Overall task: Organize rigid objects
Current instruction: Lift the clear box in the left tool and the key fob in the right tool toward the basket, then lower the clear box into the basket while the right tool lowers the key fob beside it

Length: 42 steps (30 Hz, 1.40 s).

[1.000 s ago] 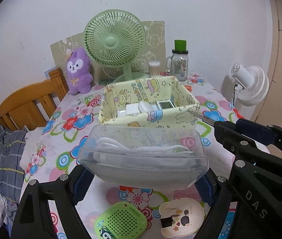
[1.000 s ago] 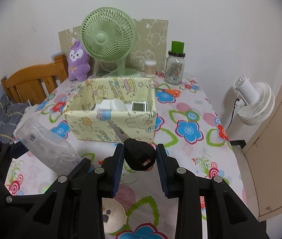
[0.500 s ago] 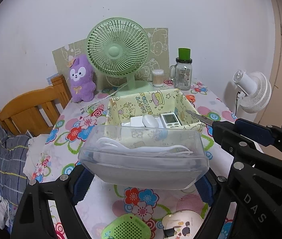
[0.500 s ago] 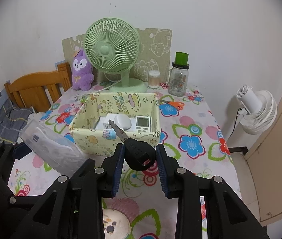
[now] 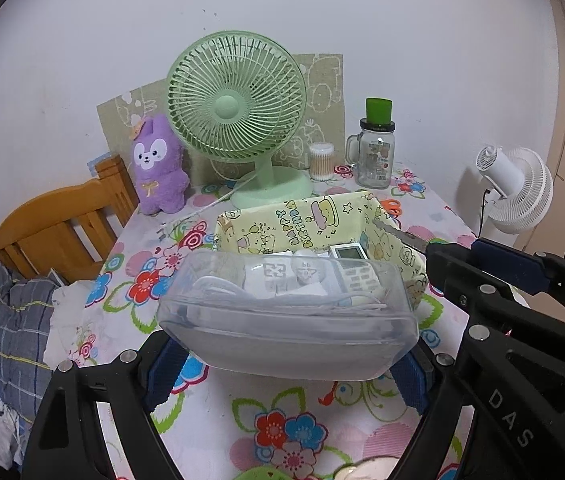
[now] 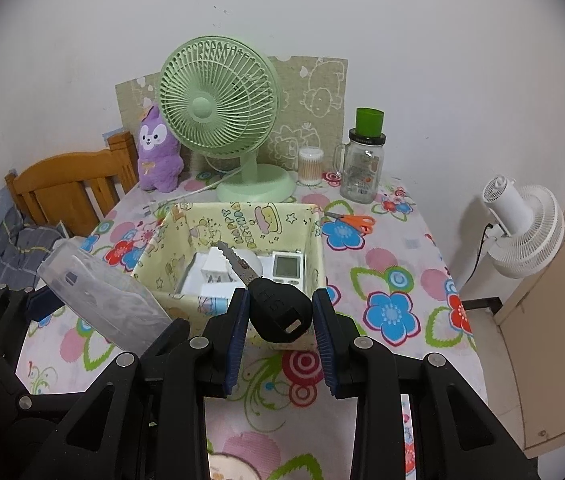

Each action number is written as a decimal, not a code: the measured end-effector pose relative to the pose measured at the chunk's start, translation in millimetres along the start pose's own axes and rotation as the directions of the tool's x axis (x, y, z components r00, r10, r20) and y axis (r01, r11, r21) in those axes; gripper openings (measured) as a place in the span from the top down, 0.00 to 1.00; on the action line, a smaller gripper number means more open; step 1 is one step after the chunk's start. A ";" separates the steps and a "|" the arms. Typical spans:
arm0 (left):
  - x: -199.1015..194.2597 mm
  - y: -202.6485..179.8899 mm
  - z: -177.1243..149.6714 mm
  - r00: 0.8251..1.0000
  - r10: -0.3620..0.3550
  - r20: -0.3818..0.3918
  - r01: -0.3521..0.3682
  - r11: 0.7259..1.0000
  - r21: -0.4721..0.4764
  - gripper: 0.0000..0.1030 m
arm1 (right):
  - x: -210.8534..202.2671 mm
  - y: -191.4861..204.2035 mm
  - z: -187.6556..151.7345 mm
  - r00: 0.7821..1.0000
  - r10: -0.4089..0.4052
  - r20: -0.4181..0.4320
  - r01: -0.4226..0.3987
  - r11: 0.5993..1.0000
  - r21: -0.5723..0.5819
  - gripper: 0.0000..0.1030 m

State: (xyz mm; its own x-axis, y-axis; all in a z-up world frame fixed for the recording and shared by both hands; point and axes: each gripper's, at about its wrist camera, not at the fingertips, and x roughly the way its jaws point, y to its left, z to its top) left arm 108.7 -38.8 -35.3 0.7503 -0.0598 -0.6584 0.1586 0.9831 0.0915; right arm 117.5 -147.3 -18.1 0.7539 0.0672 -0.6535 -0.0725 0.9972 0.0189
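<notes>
Clear plastic case (image 5: 288,320) with white cable inside is clamped across its ends in the left gripper (image 5: 288,364), fingers spread wide to span it. Case is held off the table, just short of the yellow cartoon-print storage box (image 5: 314,220), which sits straight ahead of the left claw.

Right gripper (image 6: 280,316) is pinched narrow on the black head of a key (image 6: 278,308); the blade points forward and up-left over the box's near wall. Box (image 6: 242,216) is directly ahead of and below the right fingertips. Already inside it: white remote (image 6: 288,266) with a display, a white adapter block (image 6: 214,268), and a rounded white item I can't identify.

Left claw and case show to the left of the right claw, close alongside.

Beyond the box: green desk fan (image 6: 218,112), purple plush (image 6: 158,152), glass jar (image 6: 362,168) with green lid, orange scissors (image 6: 354,222) to the right. All on a floral tablecloth (image 6: 394,280).
</notes>
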 end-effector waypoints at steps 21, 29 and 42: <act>58.5 10.8 31.4 0.999 -0.014 -0.038 0.014 1.000 -0.017 0.14 | 61.5 -2.7 32.4 1.000 0.013 -0.026 -0.013 1.000 0.010 0.66; 85.3 12.5 31.1 0.996 -0.017 -0.083 0.015 1.000 -0.022 0.14 | 86.6 -0.2 34.1 0.998 0.023 -0.059 -0.023 1.000 0.006 0.66; 113.5 14.5 22.7 0.990 -0.026 -0.137 0.023 1.000 -0.021 0.13 | 117.7 9.2 29.1 0.991 0.058 -0.122 -0.059 0.998 -0.010 0.66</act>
State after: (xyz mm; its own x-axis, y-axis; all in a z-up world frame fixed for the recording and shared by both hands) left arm 210.8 -35.2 -91.7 0.6512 -0.0607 -0.7565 0.1626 0.9848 0.0609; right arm 224.5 -129.2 -72.8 0.6632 0.1201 -0.7387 -0.1234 0.9911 0.0504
